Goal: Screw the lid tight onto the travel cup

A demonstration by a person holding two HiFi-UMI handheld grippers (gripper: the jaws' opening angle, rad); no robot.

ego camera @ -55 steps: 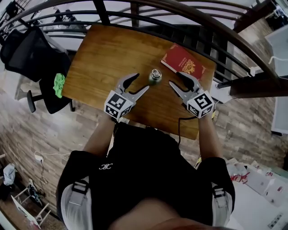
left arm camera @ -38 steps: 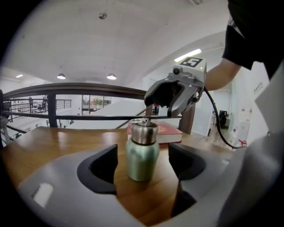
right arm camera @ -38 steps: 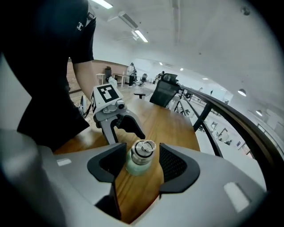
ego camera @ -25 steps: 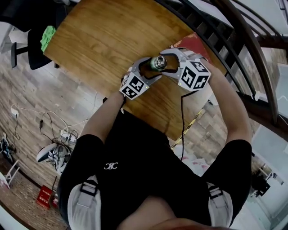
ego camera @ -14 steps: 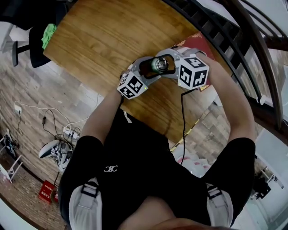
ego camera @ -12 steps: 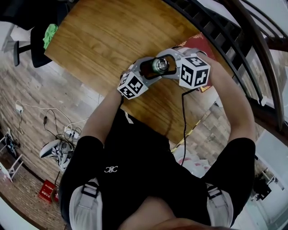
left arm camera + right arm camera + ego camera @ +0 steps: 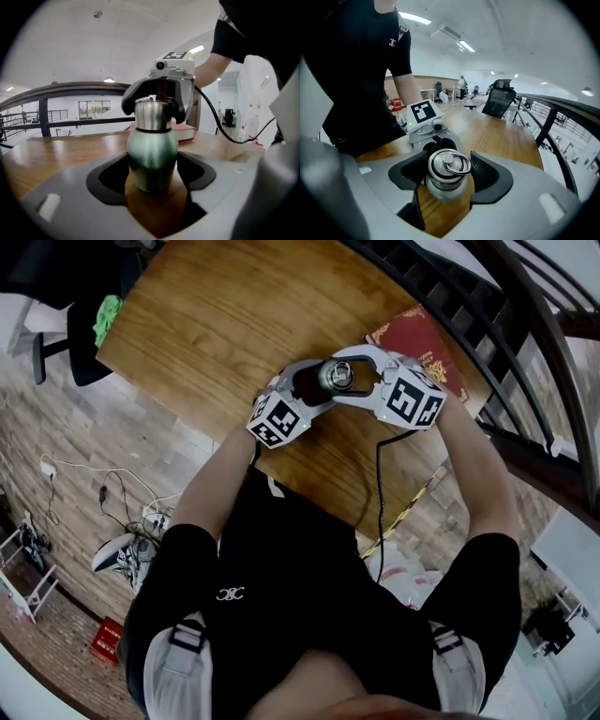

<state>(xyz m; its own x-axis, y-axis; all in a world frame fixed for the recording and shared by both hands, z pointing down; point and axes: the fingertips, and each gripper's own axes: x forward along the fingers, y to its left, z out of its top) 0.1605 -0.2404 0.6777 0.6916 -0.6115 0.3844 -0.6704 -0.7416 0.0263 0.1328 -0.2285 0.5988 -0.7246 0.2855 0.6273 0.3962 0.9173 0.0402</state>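
Left gripper view, nearest first: your left gripper (image 7: 151, 180) has its pads seated against the green belly of the travel cup (image 7: 152, 154), low in the centre of the frame. It is clamped, and the cup stands upright on the table (image 7: 56, 150). Two seconds back both tools stood off the cup with nothing between their jaws, so this hold is new and it looks settled.

Right gripper view: your right gripper (image 7: 449, 174) straddles the steel lid (image 7: 440, 180) at mid-frame, with the ring pull (image 7: 457, 164) lying flat on top. Its jaws have just been opening. The lid sits between them, but the pads now look just beside its rim rather than pressed on it.

Head view: that gripper's marker cube (image 7: 415, 401) has rolled and slid toward the lower right compared with half a second ago. More of the red book (image 7: 417, 334) now shows behind it, at upper right. The cup has not shifted on the table.

Reading: one twist stroke looks finished and you are letting go to re-grip — that is no proof yet that the lid is tight. No gap shows between lid and body, so it seems well seated. Hold the left clamp firm while you reset, or the cup may spin with the lid.

Farthest: a black office chair (image 7: 499, 103) beyond the table, upper right of the right gripper view.
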